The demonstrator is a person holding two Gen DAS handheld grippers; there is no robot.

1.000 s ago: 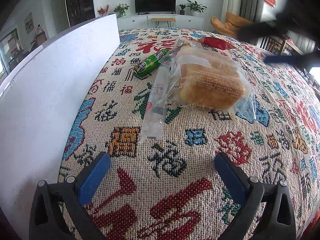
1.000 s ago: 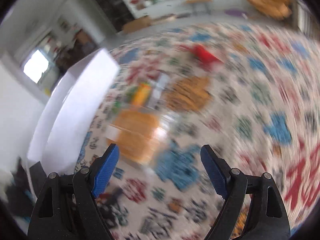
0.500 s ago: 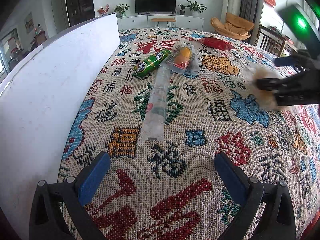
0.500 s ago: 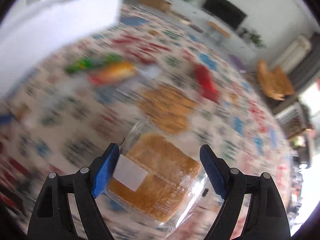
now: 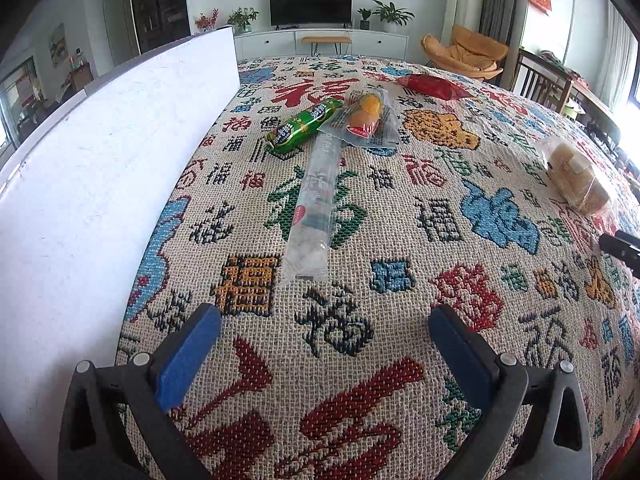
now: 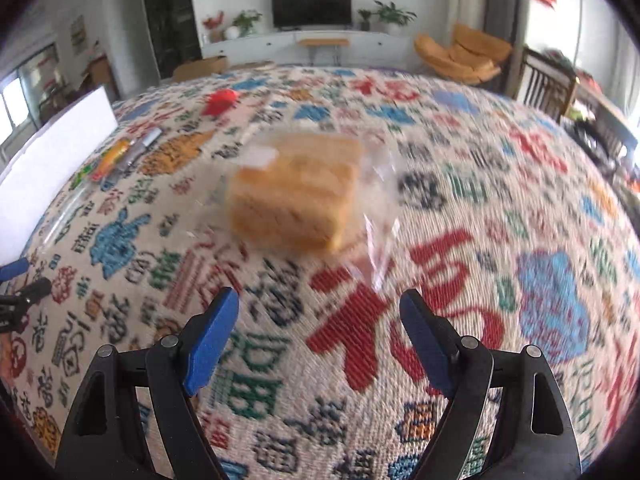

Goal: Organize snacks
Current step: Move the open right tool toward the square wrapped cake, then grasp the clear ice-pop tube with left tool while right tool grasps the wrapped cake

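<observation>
Bagged bread loaf [image 6: 294, 192] on patterned tablecloth [image 6: 460, 208], ahead of right gripper [image 6: 320, 344]; left gripper [image 5: 324, 356] likewise spread wide, both empty.

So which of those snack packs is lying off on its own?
The bagged bread, far to the right. The green tube, orange snack and long clear pack cluster near the white board; the red bag lies farther back.

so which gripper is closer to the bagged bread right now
Right. The right gripper sits open just short of the bagged bread, facing it. The left gripper is open far across the cloth, with the bread off to its right.
</observation>
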